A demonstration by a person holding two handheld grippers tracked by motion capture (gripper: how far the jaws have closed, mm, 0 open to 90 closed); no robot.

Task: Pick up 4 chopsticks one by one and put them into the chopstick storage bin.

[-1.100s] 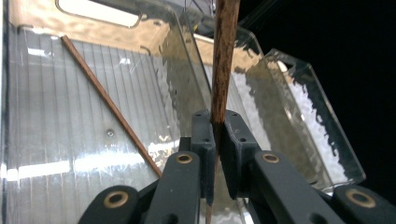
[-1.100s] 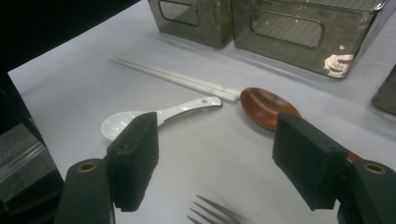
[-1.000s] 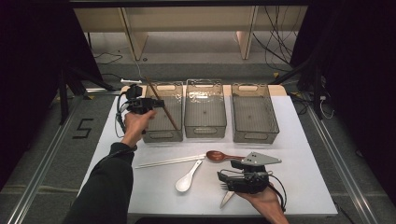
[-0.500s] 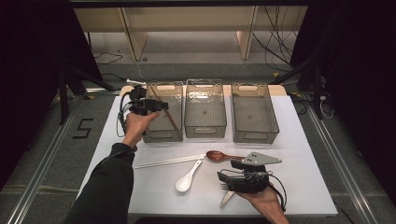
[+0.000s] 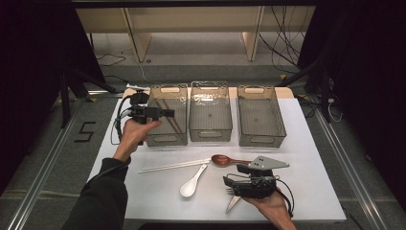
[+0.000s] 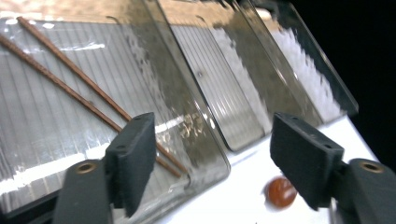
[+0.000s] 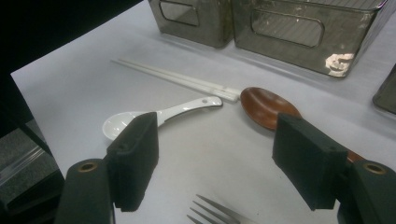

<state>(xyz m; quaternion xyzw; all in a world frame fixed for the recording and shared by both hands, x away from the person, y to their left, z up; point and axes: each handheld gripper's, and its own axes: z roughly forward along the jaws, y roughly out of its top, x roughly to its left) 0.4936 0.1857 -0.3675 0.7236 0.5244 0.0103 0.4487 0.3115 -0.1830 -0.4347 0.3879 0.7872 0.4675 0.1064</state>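
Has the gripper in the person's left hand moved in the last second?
Yes. The left gripper drew back toward the near end of the left bin, its fingers just opening, empty, above the brown chopsticks.

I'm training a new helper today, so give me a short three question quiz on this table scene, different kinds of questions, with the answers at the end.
1. True or false: the brown chopsticks lie inside the left bin.
2. Which item lies closest in front of the right gripper? A) white spoon B) fork C) white chopsticks
3. Fill in: the left gripper is above the left bin with its jaws ____.

Key: 1 true. 2 B; its tines show at the bottom of the right gripper view, between the open jaws. 3 open; they have just been opening, nothing between them.
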